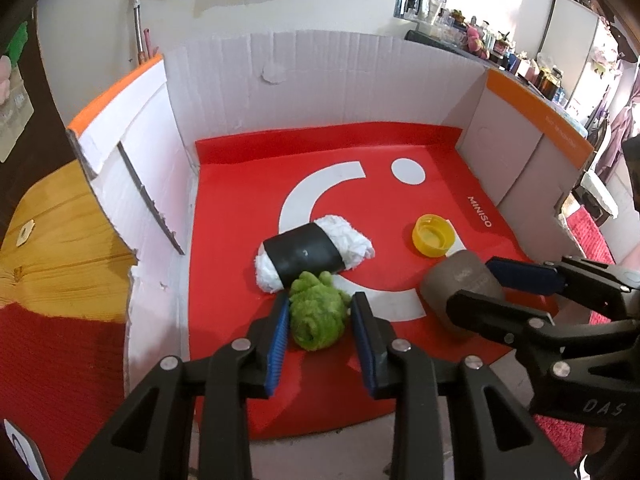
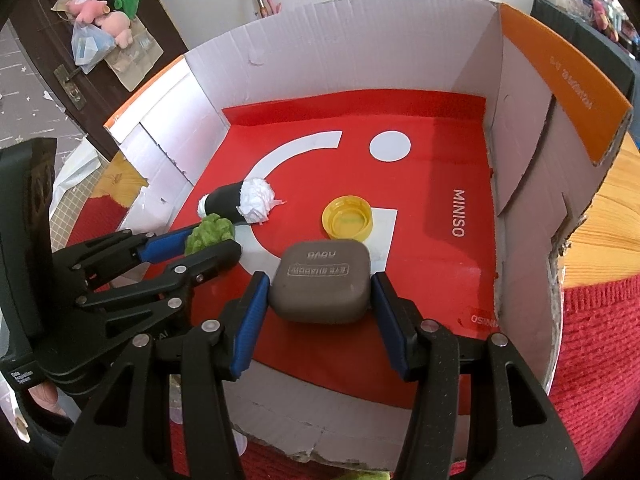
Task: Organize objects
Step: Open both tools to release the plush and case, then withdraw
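A green fuzzy ball [image 1: 316, 316] lies on the red MINISO sheet [image 1: 240, 184] inside the cardboard box. My left gripper [image 1: 320, 308] is open, its blue pads on either side of the ball; it also shows in the right wrist view [image 2: 212, 240]. A grey-brown rounded case [image 2: 320, 280] lies further right. My right gripper [image 2: 320, 288] is open around the case, with a small gap on each side. A black roll with white ends [image 1: 312, 256] lies just behind the green ball. A yellow cap [image 1: 434, 235] rests upside down behind the case.
The white cardboard box walls [image 1: 320, 76] with orange flaps [image 2: 568, 84] enclose the sheet on three sides. A wooden table [image 1: 52, 240] and a red knitted cloth [image 2: 600, 344] lie outside the box. Plush toys [image 2: 104, 16] sit at the far left.
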{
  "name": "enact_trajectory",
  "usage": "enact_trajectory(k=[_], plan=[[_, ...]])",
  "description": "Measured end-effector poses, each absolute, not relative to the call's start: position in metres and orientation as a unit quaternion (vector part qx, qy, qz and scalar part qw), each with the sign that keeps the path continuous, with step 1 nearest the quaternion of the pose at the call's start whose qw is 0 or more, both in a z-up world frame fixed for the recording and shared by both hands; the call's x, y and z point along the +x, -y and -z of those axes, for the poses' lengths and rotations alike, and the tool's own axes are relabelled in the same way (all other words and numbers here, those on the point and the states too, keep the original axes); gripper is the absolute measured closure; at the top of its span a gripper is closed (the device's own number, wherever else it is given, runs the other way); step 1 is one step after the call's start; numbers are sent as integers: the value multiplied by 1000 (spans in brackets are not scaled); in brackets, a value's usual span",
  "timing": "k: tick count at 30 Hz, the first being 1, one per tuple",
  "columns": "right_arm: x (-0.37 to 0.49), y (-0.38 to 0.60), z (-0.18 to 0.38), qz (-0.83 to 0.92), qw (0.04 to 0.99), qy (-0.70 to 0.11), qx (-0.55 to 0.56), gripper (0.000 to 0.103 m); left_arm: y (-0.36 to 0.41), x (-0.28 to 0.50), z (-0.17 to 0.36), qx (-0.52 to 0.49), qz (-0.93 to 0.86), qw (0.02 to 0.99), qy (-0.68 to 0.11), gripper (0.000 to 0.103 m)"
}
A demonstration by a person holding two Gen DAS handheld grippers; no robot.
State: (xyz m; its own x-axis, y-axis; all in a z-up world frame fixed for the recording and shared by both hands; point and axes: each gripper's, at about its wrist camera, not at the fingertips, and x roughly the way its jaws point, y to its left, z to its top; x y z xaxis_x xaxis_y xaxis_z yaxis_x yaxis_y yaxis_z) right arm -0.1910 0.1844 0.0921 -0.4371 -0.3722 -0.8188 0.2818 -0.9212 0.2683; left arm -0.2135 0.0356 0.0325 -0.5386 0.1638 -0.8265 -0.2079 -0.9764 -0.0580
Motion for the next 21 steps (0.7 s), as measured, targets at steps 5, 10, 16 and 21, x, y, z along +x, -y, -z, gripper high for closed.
enact_trajectory(k=[5,10,16,21], plan=[[-186,-188,-100,854,189,41,483,47,-36,-208,-42,-452,-886,101,-30,64],[-181,-191,-106,859,189,45,474,46,-34,-202,-48,-446,-889,97,-32,63],[-172,-193,-114,871,184,43,455,42,-27,-191,-58,-426,-900,84,-27,53],[-161,-199,-119,880,174,55,438,38,-19,-180,-68,-407,-910,75,-16,50]])
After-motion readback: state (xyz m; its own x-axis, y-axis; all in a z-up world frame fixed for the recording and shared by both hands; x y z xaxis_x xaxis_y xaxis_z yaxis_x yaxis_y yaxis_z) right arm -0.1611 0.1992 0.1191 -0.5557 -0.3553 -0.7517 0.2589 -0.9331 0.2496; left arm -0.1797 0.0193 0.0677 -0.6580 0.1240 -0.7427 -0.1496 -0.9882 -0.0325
